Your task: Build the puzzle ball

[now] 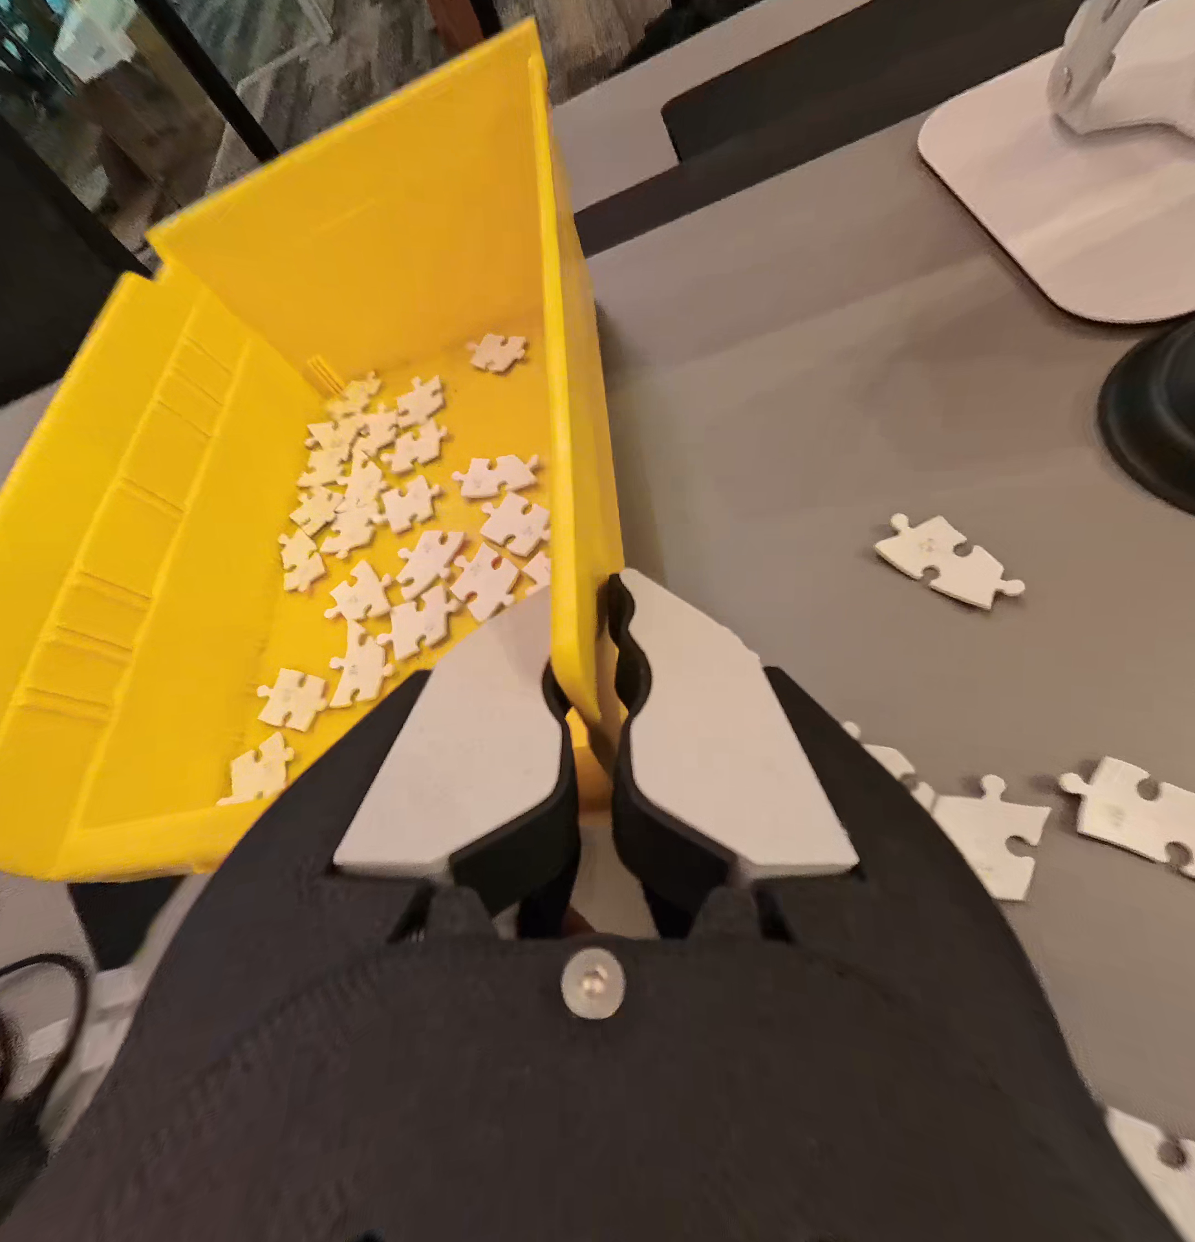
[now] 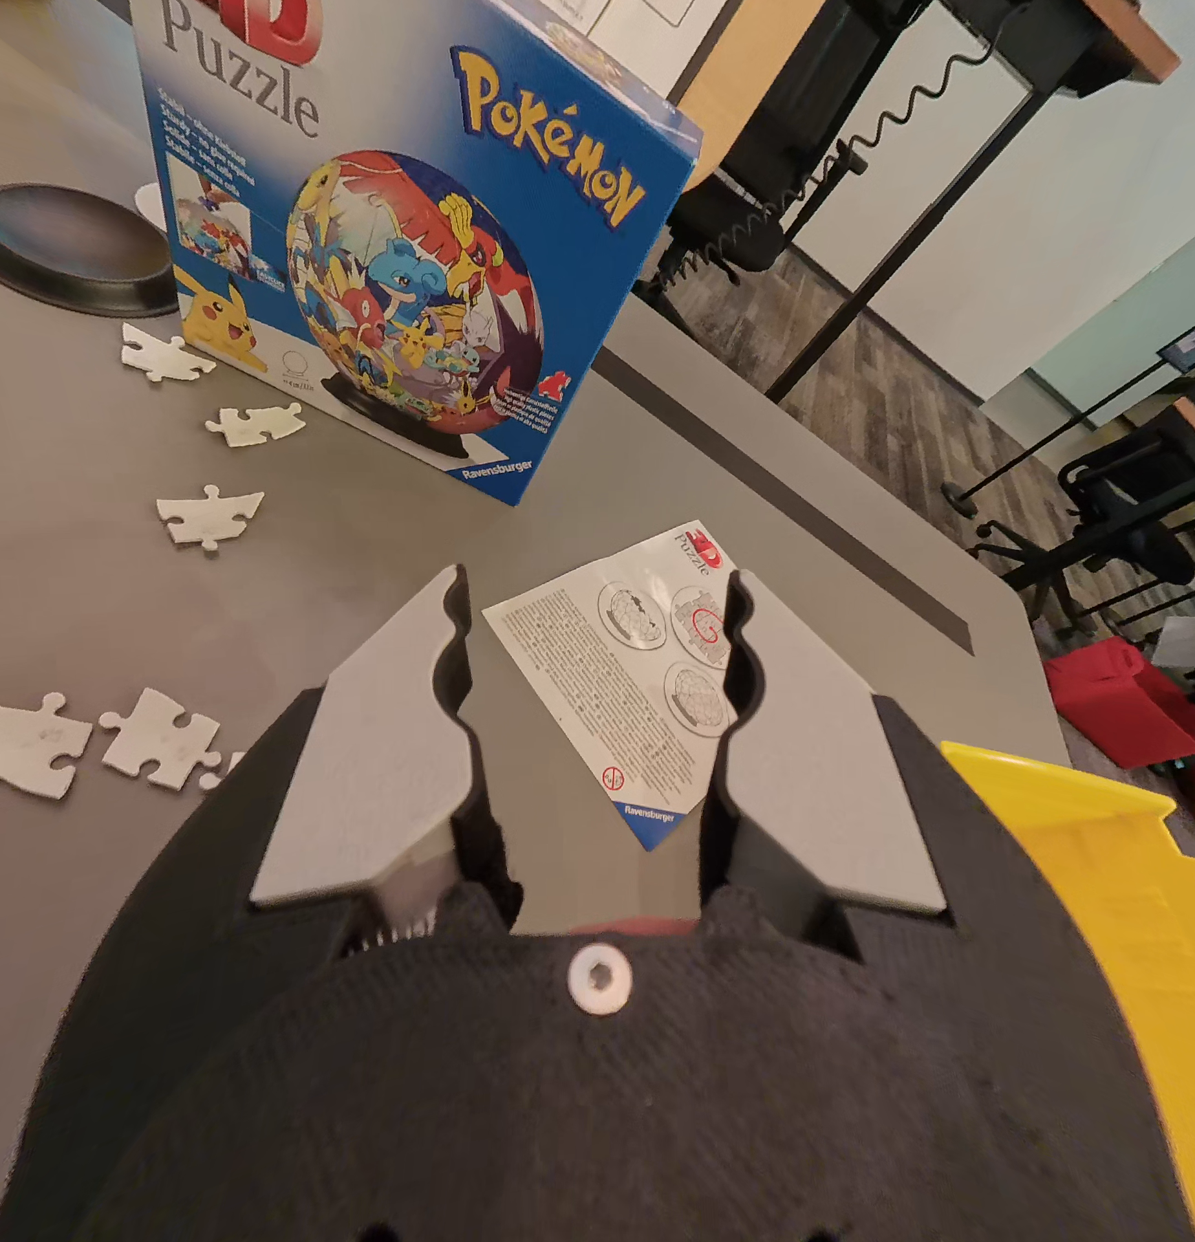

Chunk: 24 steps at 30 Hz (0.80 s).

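A yellow bin (image 1: 380, 269) holds several white puzzle pieces (image 1: 420, 511) spread over its floor. My left gripper (image 1: 585, 598) is shut on the bin's right wall, one finger inside and one outside. Loose white pieces lie on the grey table to its right (image 1: 944, 561), (image 1: 984, 833), (image 1: 1146, 820). My right gripper (image 2: 598, 578) is open and empty, above a printed instruction leaflet (image 2: 608, 685). More white pieces lie to its left (image 2: 208, 514), (image 2: 255, 423), (image 2: 161, 739). The bin's edge shows at the right of that view (image 2: 1105, 907).
The blue puzzle box (image 2: 413, 235) stands upright behind the leaflet. A black ring stand (image 2: 71, 249) sits left of it and also shows in the left wrist view (image 1: 1166, 430). A white flat base (image 1: 1065, 188) is at the far right. The table edge runs right of the leaflet. Left tips to right tips: about 55 cm.
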### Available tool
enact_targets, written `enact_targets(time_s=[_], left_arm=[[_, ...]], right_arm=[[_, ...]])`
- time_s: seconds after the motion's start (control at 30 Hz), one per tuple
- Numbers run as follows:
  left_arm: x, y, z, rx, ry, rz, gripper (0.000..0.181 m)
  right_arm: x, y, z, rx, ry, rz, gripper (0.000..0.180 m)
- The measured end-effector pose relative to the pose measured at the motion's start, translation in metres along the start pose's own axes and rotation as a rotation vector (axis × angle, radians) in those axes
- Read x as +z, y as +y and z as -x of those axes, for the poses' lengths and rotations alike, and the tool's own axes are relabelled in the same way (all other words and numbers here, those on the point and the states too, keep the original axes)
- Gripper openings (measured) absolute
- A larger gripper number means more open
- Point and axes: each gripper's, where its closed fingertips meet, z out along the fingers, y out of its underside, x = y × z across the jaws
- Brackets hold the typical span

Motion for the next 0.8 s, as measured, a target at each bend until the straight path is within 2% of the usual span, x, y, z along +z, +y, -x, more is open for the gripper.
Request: enact_targets(time_s=[0.07, 0.2, 0.37, 0.47, 0.6, 0.7, 0.8], left_arm=[[0.005, 0.008, -0.011, 0.046, -0.007, 0.028, 0.006], [0.007, 0.006, -0.023, 0.022, 0.021, 0.022, 0.007], [-0.014, -0.016, -0.032, -0.036, 0.136, -0.017, 0.043], [-0.054, -0.076, -0.042, 0.037, 0.202, -0.217, 0.051], [-0.088, -0.161, -0.113, 0.197, 0.441, -0.325, 0.077], [-0.081, -0.196, -0.184, 0.376, 0.571, -0.312, 0.095], [-0.049, -0.207, -0.234, 0.522, 0.583, -0.269, 0.089]], right_arm=[[-0.001, 0.004, -0.001, 0.009, -0.005, 0.013, 0.075], [-0.003, 0.019, -0.006, 0.047, -0.015, 0.055, 0.077], [-0.008, 0.029, -0.020, 0.136, -0.005, 0.061, 0.077], [-0.009, 0.035, -0.031, 0.184, 0.010, 0.066, 0.077], [-0.011, 0.044, -0.041, 0.259, 0.018, 0.075, 0.075], [-0.017, 0.047, -0.054, 0.308, 0.046, 0.064, 0.074], [-0.028, 0.053, -0.076, 0.334, 0.106, 0.057, 0.073]])
